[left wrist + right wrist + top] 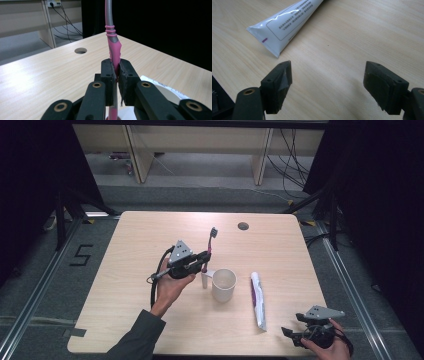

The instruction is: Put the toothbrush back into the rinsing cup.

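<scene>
Toothbrush (113,48) is clamped upright by the handle in left gripper (202,261), raised just left of the cup (223,284). It should be kept vertical and lowered inside the rim. Right gripper (327,82) is held wide, nothing between its jaws, near toothpaste tube (287,23).

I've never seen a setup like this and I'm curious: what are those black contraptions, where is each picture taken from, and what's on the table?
No robot here: a person holds a hand-operated gripper in each hand. The high view looks down on a wooden table. The other two pictures come from cameras riding on each gripper, looking along its black fingers.

The left gripper is shut on a pink and grey toothbrush, gripped by its pink handle and held upright over the table. The right gripper stands open, holding nothing, near the table's near right corner.

On the table stand a white cup and, right of it, a white toothpaste tube, whose crimped end lies just ahead of the right gripper. A round hole sits near the far edge.
</scene>
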Demonstrator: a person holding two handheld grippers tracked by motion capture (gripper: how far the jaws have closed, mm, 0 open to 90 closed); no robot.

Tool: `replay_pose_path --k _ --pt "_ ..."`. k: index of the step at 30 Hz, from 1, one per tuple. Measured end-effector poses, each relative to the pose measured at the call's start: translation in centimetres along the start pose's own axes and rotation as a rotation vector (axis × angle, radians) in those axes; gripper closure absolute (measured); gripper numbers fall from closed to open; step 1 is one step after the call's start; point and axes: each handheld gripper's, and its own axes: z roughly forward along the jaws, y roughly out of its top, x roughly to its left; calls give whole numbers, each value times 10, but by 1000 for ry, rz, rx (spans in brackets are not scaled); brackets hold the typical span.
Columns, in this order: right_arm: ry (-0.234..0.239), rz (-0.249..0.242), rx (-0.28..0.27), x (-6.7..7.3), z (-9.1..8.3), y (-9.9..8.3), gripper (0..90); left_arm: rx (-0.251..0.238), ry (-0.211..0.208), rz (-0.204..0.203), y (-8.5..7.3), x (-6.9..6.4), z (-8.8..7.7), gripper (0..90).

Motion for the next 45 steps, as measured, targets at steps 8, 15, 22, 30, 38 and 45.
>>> replay_pose_path --k 8,15,22,30,38,45 --pt "-2 -14 -3 -1 0 0 239 29 -4 0 -10 1 -2 822" --pt "13 6 5 2 1 0 239 63 -8 6 -18 0 -4 816" --pt "16 6 3 2 1 0 239 81 -10 14 -23 -1 -4 812" --pt "12 -2 5 2 1 0 239 93 -15 11 -27 0 -5 799" --pt "7 2 8 2 0 0 239 102 -1 -3 -29 -1 -6 730" --pt "7 3 7 2 0 0 239 79 12 -12 -24 0 -10 507"
